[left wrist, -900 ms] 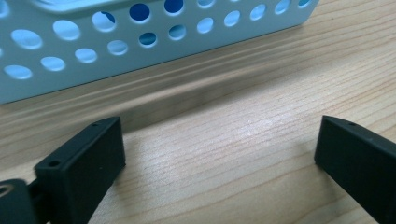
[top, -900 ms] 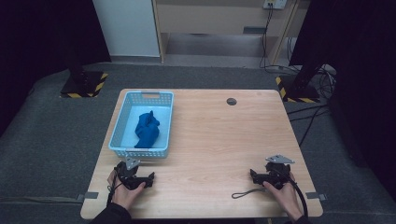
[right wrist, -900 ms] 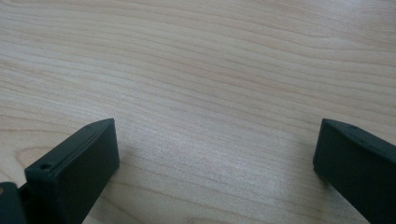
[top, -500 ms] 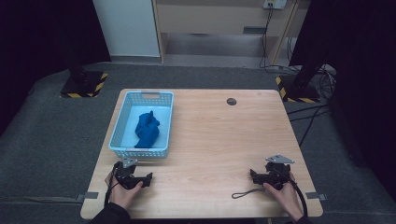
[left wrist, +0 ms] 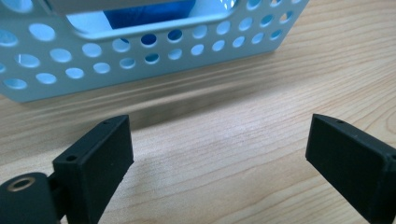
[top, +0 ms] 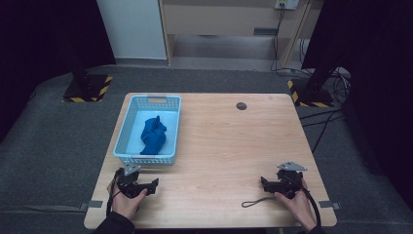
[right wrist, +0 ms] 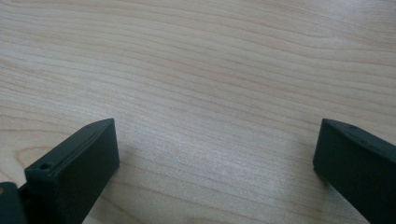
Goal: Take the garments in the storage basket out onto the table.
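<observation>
From the high view, the left gripper [top: 155,184] lay on the table [top: 229,146] just short of the basket [top: 125,134], with the blue cloth [top: 153,135] inside it, untouched. The right gripper [top: 263,183] rested well apart from it.

In the left gripper view, the jaws stood spread and empty, the basket wall [left wrist: 140,51] just ahead.

In the right gripper view, the jaws stood spread over bare wood. No work seemed begun.
</observation>
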The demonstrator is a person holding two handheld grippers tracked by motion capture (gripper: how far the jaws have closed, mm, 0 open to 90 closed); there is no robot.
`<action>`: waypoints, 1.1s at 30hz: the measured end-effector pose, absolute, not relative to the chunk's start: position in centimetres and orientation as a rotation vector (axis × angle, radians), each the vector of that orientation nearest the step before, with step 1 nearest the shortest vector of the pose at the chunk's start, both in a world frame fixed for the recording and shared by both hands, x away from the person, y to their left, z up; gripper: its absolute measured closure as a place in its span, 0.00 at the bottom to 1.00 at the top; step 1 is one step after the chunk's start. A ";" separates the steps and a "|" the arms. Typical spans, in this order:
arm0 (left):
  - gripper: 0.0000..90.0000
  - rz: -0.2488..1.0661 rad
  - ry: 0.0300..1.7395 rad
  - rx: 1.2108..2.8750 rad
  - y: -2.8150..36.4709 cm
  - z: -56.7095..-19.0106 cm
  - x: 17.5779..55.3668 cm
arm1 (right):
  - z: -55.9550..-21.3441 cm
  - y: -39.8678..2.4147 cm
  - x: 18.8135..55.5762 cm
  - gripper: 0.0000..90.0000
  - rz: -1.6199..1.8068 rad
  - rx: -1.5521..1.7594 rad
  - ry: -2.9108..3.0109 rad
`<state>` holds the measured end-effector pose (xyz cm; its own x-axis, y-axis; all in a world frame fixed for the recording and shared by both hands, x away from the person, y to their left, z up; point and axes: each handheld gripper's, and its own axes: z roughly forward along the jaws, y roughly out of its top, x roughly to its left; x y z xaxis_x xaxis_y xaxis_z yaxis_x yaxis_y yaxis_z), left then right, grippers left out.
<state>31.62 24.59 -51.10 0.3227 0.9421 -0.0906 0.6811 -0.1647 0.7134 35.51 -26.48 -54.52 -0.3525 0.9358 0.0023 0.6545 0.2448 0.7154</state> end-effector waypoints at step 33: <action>0.07 0.548 1.355 1.807 24.3 -47.8 31.2 | -54.5 -26.5 35.5 0.01 0.884 1.451 2.095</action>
<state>31.16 24.34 -47.82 0.3338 0.9354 -0.1166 0.5916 -0.1116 0.7984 35.51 -26.48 -54.52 -0.3524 0.9358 0.0023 0.6546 0.2447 0.7153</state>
